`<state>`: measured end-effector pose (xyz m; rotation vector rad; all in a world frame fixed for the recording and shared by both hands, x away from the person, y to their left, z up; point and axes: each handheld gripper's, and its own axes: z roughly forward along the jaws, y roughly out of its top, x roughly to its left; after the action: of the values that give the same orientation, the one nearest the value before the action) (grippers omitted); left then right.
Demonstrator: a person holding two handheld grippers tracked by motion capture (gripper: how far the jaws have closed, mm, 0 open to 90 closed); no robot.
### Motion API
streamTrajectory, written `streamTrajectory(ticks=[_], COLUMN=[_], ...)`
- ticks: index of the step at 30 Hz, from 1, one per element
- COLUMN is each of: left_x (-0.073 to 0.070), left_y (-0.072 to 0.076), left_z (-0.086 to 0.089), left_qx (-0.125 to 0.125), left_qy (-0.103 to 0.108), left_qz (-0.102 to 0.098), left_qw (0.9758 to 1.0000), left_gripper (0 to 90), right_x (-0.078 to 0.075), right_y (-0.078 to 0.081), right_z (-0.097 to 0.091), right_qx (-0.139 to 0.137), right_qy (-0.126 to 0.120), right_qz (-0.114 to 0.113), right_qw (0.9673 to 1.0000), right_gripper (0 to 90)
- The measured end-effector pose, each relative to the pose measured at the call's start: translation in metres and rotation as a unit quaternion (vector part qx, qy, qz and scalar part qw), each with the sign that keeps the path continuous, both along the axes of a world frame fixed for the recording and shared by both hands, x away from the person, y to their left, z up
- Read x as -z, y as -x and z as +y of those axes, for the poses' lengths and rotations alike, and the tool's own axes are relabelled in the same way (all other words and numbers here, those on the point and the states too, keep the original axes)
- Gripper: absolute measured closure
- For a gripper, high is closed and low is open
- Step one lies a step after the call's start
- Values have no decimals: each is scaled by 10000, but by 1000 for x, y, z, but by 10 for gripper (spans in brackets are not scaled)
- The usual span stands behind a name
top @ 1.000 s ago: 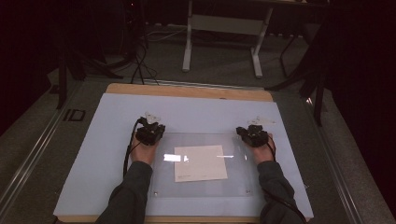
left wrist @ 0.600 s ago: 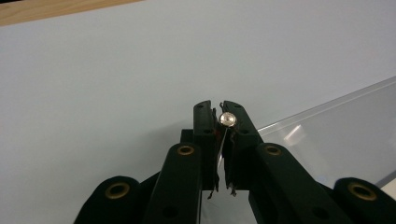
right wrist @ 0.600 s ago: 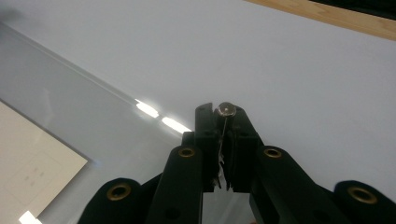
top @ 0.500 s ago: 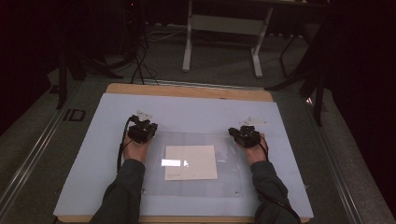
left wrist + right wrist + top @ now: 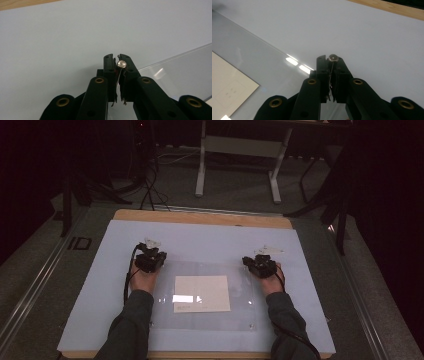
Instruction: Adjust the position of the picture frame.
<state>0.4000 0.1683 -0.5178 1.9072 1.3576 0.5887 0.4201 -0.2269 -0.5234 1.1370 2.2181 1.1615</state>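
A clear plastic sheet (image 5: 240, 310) lies over the pale blue mat (image 5: 200, 240), with a cream paper (image 5: 201, 293) at its middle. My left gripper (image 5: 150, 257) is shut on the sheet's far left corner. In the left gripper view, the jaws of the left gripper (image 5: 118, 58) pinch the thin edge beside a silver screw head (image 5: 122, 64), and the clear plastic sheet (image 5: 180, 72) runs off to the right. My right gripper (image 5: 260, 264) is shut on the far right corner. There the right gripper (image 5: 331, 60) clamps the edge under another silver screw head (image 5: 333, 57), with the cream paper (image 5: 229, 87) at lower left.
The mat covers a wooden table whose bare wood edge (image 5: 200, 217) shows at the far side. Dark floor, cables and a white stand's legs (image 5: 235, 170) lie beyond the table. Small screws mark the sheet's near corners (image 5: 251, 325).
Both hands, with the sheet and its paper, have shifted a little to the left since a second ago. Both grips are unchanged.
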Motion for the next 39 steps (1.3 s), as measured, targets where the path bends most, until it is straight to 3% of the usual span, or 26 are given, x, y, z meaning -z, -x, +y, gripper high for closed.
streamTrajectory(ticks=[20, 29, 31, 33, 39], left_x=[0, 1, 1, 1, -4], left_y=[-11, -16, -16, -16, -9], left_z=[2, 3, 5, 7, 8], left_qx=[-128, -160, -174, -174, -51], left_qy=[72, 224, 409, 493, 398], left_qz=[29, 68, 121, 120, 28], left_qw=[9999, 9996, 9989, 9986, 9992], left_gripper=[848, 839, 822, 735, 598], right_x=[0, 1, 1, 2, 3], right_y=[-15, -19, -19, -19, -16], right_z=[6, 5, 5, 4, -1], right_qx=[185, 218, 223, 223, 172], right_qy=[-37, -71, -82, -144, -211], right_qz=[-2, -29, -21, 10, 33], right_qw=[9998, 9997, 9997, 9996, 9996], right_gripper=[851, 850, 846, 836, 706])
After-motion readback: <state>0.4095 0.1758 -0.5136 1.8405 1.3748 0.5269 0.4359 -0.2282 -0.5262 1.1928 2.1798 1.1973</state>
